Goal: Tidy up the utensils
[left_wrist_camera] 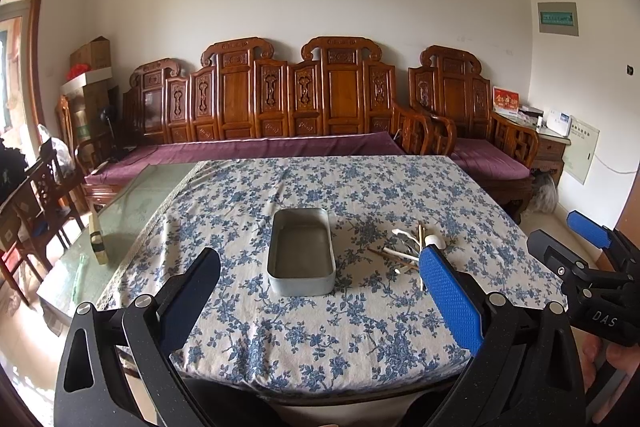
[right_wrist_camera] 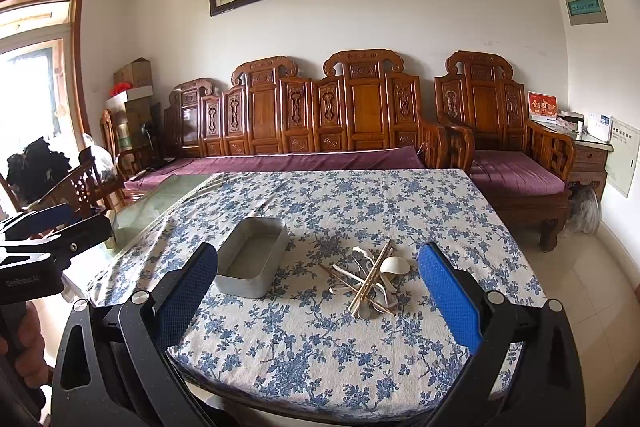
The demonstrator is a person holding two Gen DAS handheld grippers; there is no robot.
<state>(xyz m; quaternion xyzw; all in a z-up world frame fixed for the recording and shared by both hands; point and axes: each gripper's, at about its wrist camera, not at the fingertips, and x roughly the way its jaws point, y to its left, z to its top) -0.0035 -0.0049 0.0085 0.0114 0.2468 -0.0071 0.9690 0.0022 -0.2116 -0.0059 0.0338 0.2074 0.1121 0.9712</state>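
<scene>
Plainly nothing has been picked up yet. Both tongs hang above the near edge of the desk [right_wrist_camera: 400, 195], which is covered with a blue-flowered cloth [left_wrist_camera: 320, 327], and each pair is spread wide with nothing between its blue pads. The left tongs [left_wrist_camera: 320, 301] face the metal tin [left_wrist_camera: 301, 255] almost squarely; the right tongs [right_wrist_camera: 318, 301] look out over a gap that frames the heap of utensils [right_wrist_camera: 370, 281] — a sensible split, one hand lined up with the container and the other with the things to go into it.

The tin is a shallow rounded rectangle, open on top and empty as far as its floor shows. It sits near the middle of the cloth, just left of the heap and apart from it, so a short sideways carry would do.

The heap is the awkward part. White ceramic spoons [right_wrist_camera: 394, 265] and pale wooden chopsticks [right_wrist_camera: 372, 281] lie crossed over one another, with at least one metal spoon bowl [right_wrist_camera: 366, 311] at the near end (how many pieces in all I cannot tell). Because the sticks rest across the spoons, lifting something underneath would likely drag its neighbours along; starting with a topmost chopstick looks safest.

I judge this the very beginning: both tongs are held back, spread and ready — the task is untouched.
</scene>
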